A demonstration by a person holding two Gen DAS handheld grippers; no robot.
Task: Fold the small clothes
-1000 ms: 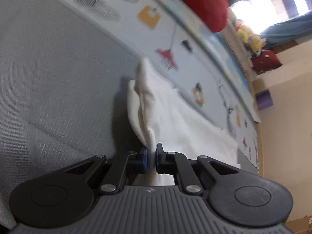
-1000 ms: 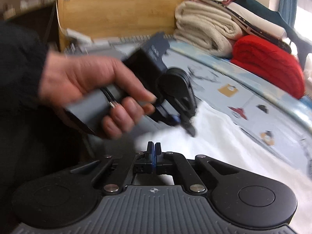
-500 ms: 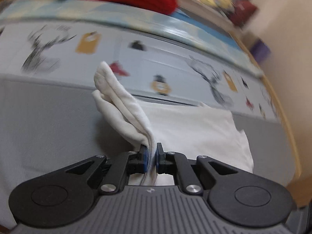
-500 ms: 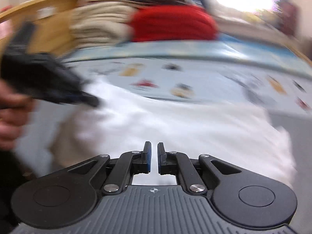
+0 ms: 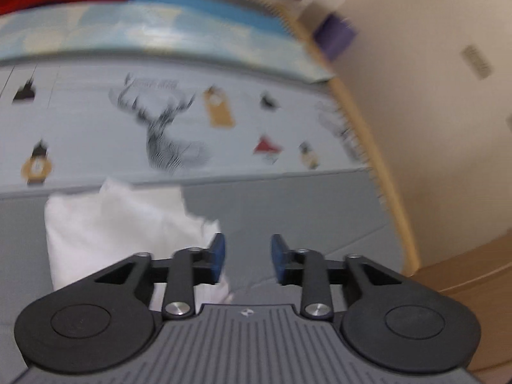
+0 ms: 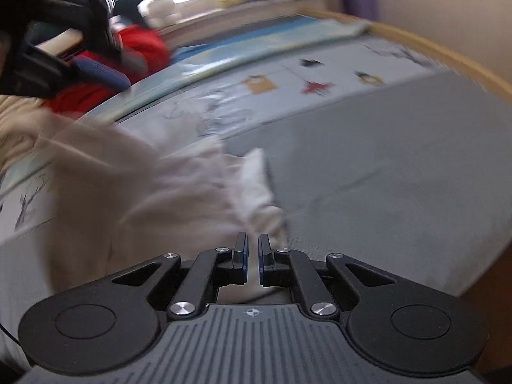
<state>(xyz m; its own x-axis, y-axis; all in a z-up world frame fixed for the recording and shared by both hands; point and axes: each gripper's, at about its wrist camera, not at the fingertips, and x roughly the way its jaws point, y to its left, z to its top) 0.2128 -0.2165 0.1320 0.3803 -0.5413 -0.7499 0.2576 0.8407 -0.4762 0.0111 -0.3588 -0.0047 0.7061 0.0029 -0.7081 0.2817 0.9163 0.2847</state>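
A small white garment (image 5: pixel 118 224) lies folded on the grey mat (image 5: pixel 288 211), left of centre in the left wrist view. My left gripper (image 5: pixel 245 257) is open and empty, its left finger just past the garment's right edge. In the right wrist view the same white garment (image 6: pixel 179 192) lies bunched, blurred by motion. My right gripper (image 6: pixel 252 256) has its jaws a narrow gap apart at the garment's near right corner; I cannot tell whether cloth sits between them. The other gripper shows at the top left of the right wrist view (image 6: pixel 64 32).
A printed sheet with a deer and small figures (image 5: pixel 172 134) lies beyond the grey mat. A red knit pile (image 6: pixel 128 64) and folded cream cloth (image 6: pixel 16 118) sit at the far left. A wooden bed rim (image 5: pixel 384 166) and a wall bound the right side.
My left gripper has opened and let go of the white garment, which now lies flat to its left. Both grippers have swung to the right; the right one has come down to the garment's corner.
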